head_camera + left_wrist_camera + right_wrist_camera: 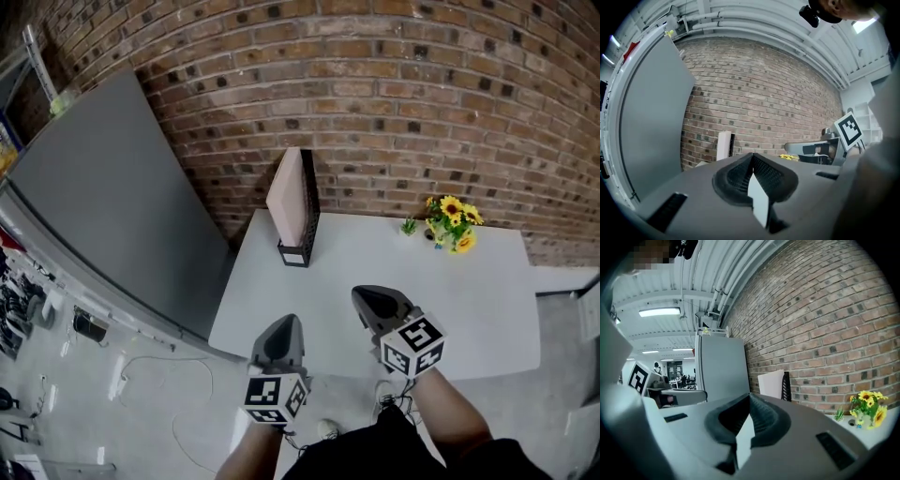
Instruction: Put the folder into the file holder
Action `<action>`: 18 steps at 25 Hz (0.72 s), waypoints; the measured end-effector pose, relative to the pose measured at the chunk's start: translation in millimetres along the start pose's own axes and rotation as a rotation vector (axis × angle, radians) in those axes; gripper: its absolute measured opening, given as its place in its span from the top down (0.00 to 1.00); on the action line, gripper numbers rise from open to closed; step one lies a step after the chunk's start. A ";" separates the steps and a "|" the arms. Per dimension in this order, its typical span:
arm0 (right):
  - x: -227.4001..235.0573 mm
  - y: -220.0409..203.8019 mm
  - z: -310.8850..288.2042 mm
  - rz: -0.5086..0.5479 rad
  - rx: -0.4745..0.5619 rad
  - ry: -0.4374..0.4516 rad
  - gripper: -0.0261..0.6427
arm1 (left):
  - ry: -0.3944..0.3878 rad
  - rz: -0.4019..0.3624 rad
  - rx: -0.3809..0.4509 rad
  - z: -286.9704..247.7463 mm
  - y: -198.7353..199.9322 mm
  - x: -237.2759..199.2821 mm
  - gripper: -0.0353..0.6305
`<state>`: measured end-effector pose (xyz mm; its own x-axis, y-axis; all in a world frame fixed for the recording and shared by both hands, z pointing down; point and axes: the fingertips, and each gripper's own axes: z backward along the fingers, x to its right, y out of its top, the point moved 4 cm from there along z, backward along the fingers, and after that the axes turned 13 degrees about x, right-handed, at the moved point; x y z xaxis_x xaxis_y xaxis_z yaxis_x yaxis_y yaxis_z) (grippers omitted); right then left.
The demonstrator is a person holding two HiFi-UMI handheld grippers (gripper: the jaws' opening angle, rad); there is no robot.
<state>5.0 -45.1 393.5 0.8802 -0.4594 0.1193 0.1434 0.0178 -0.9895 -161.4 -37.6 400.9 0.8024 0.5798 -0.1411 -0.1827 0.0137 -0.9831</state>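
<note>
The pale folder (pixel 287 195) stands on edge in the black file holder (pixel 307 230), at the far left corner of the white table (pixel 469 300) and close to the brick wall (pixel 394 94). From my claws it lies at about eleven o'clock. It rises well above the holder's slotted side and leans a little.

My left claw (pixel 284 328) and right claw (pixel 367 298) hang side by side over the table's near edge. Each has its jaws pressed together on nothing, and both are well apart from the holder.

As I judge it, the filing is as good as done, and what remains is to leave it clean. I would keep both claws low and away from the holder so that nothing nudges it. I would also check that the folder's bottom edge has dropped fully inside, since no view shows the bottom of the holder. If the folder rides high, one light tap from above should seat it, not a fresh grip.

A small pot of sunflowers (pixel 453 220) sits at one o'clock, and a tall grey panel (pixel 103 216) stands at nine to ten o'clock.

No brand, label or lettering can be read on the folder or the holder. The only printing is the black-and-white square pattern on the marker cubes (pixel 413 344) of my claws.
</note>
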 end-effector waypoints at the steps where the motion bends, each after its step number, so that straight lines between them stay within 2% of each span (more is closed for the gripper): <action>1: -1.5 0.8 1.3 0.002 0.002 -0.005 0.96 | -0.006 0.000 0.001 1.3 0.6 0.0 0.94; 18: -17.2 -2.0 15.2 0.000 0.042 -0.038 0.96 | -0.064 -0.023 -0.011 17.5 -3.5 4.5 0.94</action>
<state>-3.6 -23.8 394.7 0.8965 -0.4258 0.1226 0.1612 0.0556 -0.9854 -167.0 -20.8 405.7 0.7683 0.6305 -0.1108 -0.1577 0.0186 -0.9873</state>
